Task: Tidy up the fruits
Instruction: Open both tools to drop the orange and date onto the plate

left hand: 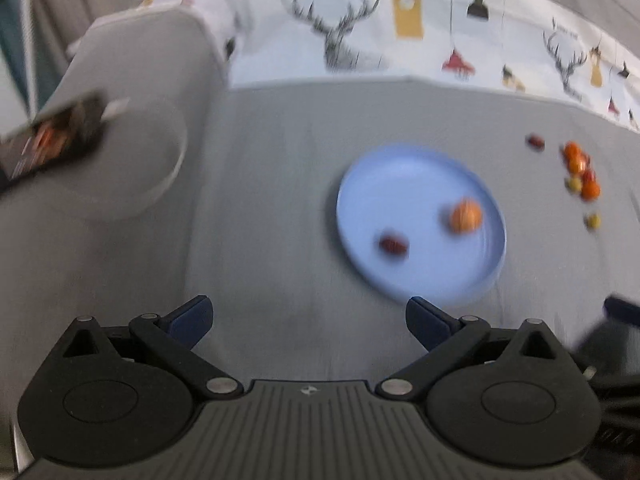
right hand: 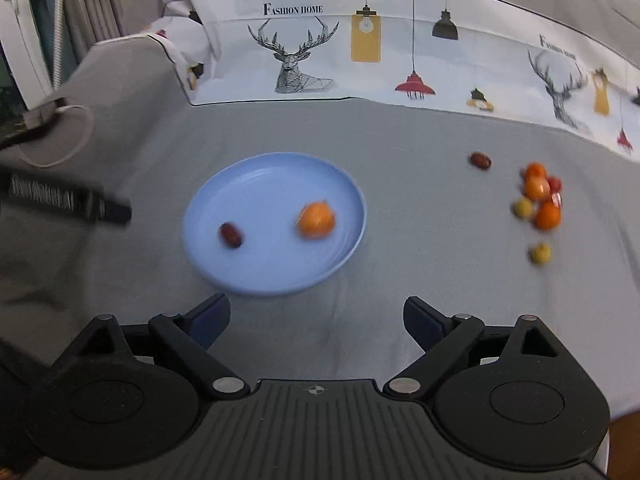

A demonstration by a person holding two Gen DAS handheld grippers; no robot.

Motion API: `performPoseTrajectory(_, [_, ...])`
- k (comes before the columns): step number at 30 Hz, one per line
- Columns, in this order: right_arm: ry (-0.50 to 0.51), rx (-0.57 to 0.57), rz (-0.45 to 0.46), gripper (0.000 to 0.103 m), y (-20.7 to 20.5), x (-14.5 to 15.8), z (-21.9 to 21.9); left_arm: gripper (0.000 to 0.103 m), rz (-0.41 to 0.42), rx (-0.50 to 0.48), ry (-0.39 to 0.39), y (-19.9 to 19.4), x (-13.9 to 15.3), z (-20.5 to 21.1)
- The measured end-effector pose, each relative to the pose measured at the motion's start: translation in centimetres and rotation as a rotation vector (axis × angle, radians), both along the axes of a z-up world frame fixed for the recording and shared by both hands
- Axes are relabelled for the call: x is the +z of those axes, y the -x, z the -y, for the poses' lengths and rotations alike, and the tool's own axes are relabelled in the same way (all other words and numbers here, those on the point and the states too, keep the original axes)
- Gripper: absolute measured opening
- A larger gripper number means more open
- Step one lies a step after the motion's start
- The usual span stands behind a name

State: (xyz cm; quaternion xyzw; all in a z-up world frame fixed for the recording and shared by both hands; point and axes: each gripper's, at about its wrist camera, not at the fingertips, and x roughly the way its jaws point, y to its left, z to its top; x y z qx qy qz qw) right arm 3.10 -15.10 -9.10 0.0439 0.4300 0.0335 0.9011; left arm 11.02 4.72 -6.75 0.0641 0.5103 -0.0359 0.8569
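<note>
A blue plate [right hand: 260, 184] lies on the grey cloth and holds an orange fruit [right hand: 316, 220] and a dark red date [right hand: 231, 235]. The plate [left hand: 400, 184], the orange fruit [left hand: 465, 216] and the date [left hand: 393, 245] also show in the left wrist view. To the right lies a cluster of orange, red and yellow-green fruits [right hand: 540, 198], a lone yellow-green fruit [right hand: 541, 254] and a second date [right hand: 480, 160]. My left gripper [left hand: 309, 320] is open and empty, near the plate's left. My right gripper [right hand: 316, 320] is open and empty, in front of the plate.
A printed sheet with deer and lamps [right hand: 360, 52] runs along the back. A grey round shape [left hand: 132, 168] sits at the left. The left gripper's body [right hand: 64, 200] shows at the left of the right wrist view. A cable loop [right hand: 60, 136] lies at far left.
</note>
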Motion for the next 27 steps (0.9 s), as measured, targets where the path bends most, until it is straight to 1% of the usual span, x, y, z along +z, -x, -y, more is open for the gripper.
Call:
performPoseTrajectory(2, [0.002, 0.002, 0.025, 0.096, 1.7, 0.9, -0.8, 0.103, -0.012, 0.009, -0.015, 2.2, 0.0, -0.3])
performPoseTrajectory(4, [0.034, 0.010, 0.067, 0.096, 3.0, 1.9, -1.5, 0.103, -0.011, 0.016, -0.021, 3.8, 0.4, -0.6])
performPoseTrajectory(7, [0.047, 0.009, 0.132, 0.097, 4.8, 3.6, -2.1, 0.103, 0.026, 0.032, 0.002, 5.9, 1.6, -1.4])
performPoseTrajectory(11, [0.065, 0.025, 0.202, 0.098, 7.0, 5.3, -2.5, 0.103, 0.105, 0.018, 0.018, 8.3, 3.8, -1.4])
performPoseTrajectory(13, [0.078, 0.037, 0.236, 0.098, 8.3, 6.0, -2.8, 0.103, 0.128, 0.009, 0.028, 9.6, 4.6, -1.2])
performPoseTrajectory(19, [0.111, 0.038, 0.306, 0.099, 11.2, 7.4, -3.2, 0.103, 0.175, 0.003, 0.055, 11.9, 6.0, -1.1])
performPoseTrajectory(27, [0.130, 0.033, 0.364, 0.100, 13.2, 8.5, -3.6, 0.103, 0.215, 0.012, 0.076, 13.9, 7.2, -1.8])
